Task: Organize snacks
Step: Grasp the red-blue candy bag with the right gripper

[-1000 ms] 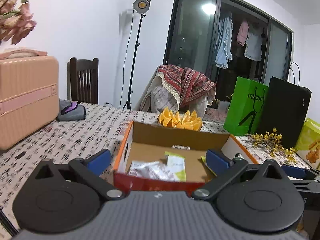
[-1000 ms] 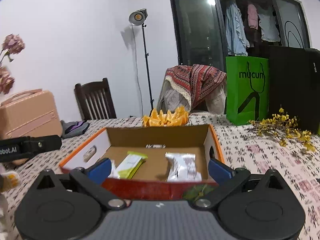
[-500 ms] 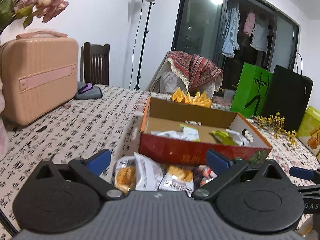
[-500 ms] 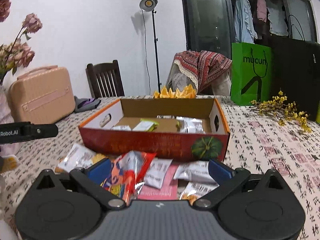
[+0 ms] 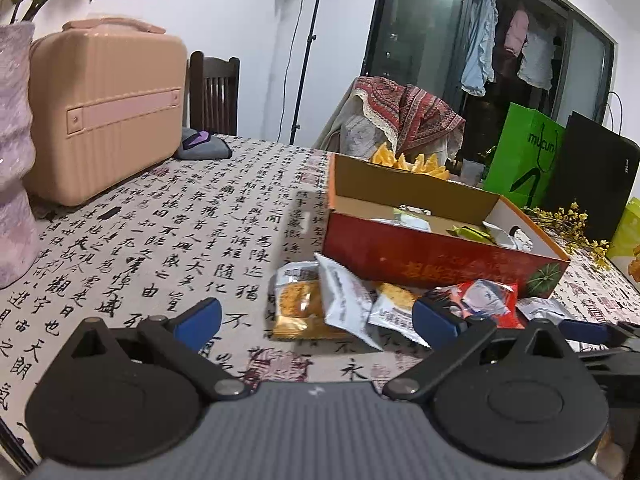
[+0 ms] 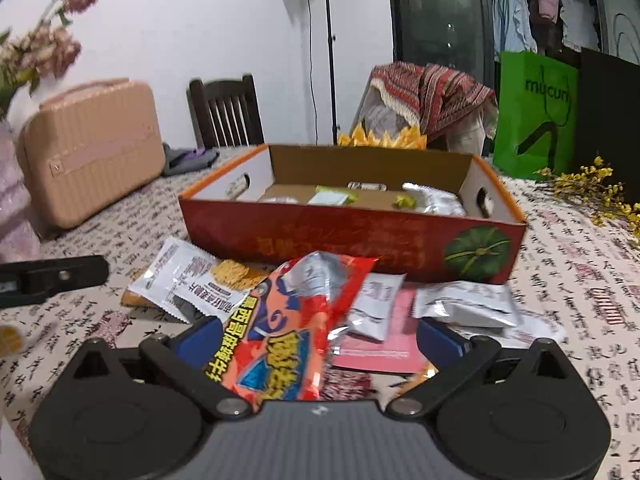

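We are holding the left gripper (image 5: 316, 322) low and level over the tablecloth (image 5: 160, 240), its blue fingers (image 5: 198, 322) spread wide and gripping nothing. Ahead of them, toward the right finger, a pile of snack packets (image 5: 344, 304) is lying on the cloth against the front wall of the red cardboard box (image 5: 436, 264). A second ago these fingers were reaching over the box's near wall; now we are hanging back from it, and the packets are showing in front.

We are holding the right gripper (image 6: 320, 338) level too, fingers (image 6: 440, 340) released and wide apart. A red and orange snack bag (image 6: 292, 320) is lying between them, close to the left finger; whether it is touching we cannot tell. White packets (image 6: 464, 304) are lying just beyond the right finger, and the box (image 6: 352, 240) is sitting further ahead with several packets (image 6: 432, 200) inside. This gripper has likewise been pulling back from the box, so the loose snacks are now filling the space at its fingertips
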`<state>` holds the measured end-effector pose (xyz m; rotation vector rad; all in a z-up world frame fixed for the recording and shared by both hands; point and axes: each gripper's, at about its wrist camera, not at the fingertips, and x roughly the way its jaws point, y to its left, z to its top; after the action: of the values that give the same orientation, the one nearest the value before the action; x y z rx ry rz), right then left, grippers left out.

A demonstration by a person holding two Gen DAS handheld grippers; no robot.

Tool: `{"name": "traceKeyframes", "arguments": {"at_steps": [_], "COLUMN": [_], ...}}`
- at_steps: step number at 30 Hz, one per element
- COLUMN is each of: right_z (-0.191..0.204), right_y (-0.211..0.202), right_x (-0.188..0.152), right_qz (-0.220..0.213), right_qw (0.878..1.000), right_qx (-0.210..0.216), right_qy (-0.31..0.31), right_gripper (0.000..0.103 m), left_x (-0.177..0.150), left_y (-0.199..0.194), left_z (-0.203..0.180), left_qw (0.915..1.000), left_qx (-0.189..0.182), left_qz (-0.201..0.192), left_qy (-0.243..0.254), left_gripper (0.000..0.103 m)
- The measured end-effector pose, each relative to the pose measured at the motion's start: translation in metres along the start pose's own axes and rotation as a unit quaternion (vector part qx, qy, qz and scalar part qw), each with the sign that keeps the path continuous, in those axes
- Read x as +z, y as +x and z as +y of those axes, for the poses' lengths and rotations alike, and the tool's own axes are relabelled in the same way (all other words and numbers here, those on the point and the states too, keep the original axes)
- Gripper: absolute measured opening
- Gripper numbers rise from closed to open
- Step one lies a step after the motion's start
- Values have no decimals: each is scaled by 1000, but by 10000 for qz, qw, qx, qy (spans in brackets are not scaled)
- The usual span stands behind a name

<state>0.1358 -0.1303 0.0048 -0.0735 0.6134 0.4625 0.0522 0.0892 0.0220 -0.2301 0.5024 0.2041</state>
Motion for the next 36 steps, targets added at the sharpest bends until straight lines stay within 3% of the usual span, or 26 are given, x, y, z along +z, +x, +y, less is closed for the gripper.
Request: {"name": "traceKeyframes", "arguments": {"at_steps": [7, 12, 23, 36], "right_z": [24, 36, 27, -15], "right_y": [36, 49, 33, -6], "right_x": [5, -1, -4, 0], "right_qz": [277, 387, 65, -606], "right_qw": [9993, 9982, 9992, 9964], "right_qx": [-205, -284, -315, -454], "right_qy": [-141, -362, -239, 373], "right_gripper": [100, 89, 68, 67], "left_x": [0, -3, -4, -3], "left_y": [7, 10, 14, 24], "left_z": [15, 22, 22, 8], "left_qw": [9999, 9997, 9996, 9994], "left_qx": [32, 56, 54, 108], "left_qz": [97, 155, 203, 335], "left_qy": [-70, -157, -172, -70], "left_gripper": [103, 103, 103, 103]}}
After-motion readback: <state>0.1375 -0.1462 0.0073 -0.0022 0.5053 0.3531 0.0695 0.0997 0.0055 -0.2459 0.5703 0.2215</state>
